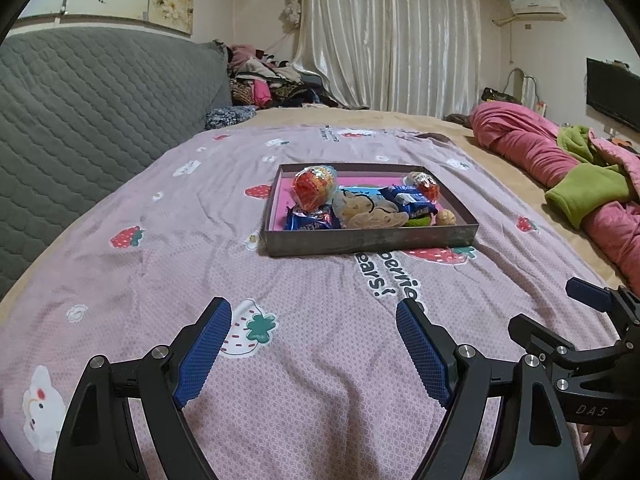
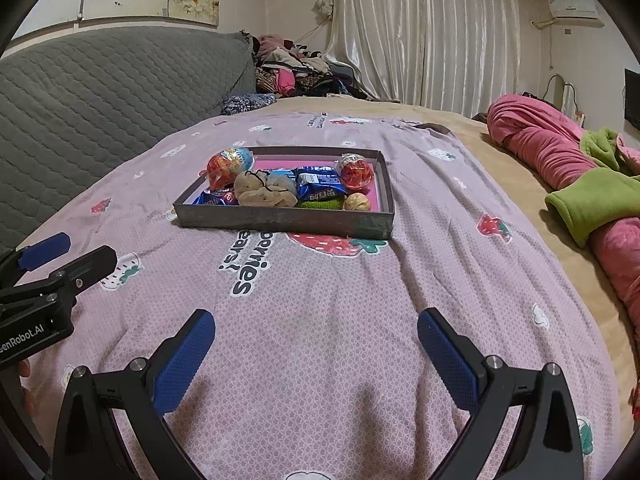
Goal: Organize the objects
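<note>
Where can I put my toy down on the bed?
The pink sheet between both open grippers, left and right, and the tray is bare. So is the strip between the tray and the grey headboard. The tray itself is crowded with snacks; only its far pink floor shows.

Soft, even indoor light is being cast overhead; faint shadows are being thrown; edges are being bent by fisheye distortion, corners vignetted.

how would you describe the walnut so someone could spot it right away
On the pink strawberry bedsheet sits a shallow dark tray of snacks. The walnut lies in its near right corner: small, round, wrinkled tan, the only unwrapped item there.
</note>
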A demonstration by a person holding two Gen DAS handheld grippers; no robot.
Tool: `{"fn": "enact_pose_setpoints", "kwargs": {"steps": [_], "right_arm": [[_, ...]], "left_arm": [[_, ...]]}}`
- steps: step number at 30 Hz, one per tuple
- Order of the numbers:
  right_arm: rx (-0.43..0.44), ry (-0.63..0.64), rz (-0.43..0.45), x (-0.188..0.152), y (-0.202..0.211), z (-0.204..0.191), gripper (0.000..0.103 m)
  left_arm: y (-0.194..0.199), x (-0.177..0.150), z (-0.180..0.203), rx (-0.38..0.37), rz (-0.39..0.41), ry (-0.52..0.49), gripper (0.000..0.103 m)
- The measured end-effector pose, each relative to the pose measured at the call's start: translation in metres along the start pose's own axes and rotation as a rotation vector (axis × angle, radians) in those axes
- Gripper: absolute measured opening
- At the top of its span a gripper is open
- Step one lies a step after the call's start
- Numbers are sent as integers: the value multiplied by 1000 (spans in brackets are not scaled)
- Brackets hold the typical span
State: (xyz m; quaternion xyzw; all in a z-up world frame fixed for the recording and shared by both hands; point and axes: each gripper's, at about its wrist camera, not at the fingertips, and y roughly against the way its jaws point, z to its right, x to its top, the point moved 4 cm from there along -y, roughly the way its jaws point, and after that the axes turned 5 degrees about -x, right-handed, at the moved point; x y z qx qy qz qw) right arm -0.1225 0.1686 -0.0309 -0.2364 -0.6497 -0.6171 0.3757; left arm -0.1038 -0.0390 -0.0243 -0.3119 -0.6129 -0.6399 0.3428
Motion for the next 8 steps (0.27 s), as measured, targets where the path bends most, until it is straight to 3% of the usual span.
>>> {"fn": "enact_pose_setpoints", "kwargs": {"steps": [8], "right_arm": [[-2, -5, 1, 0, 0, 1, 102]], "left_arm": [[1, 0, -3, 1, 7, 18, 85]]}}
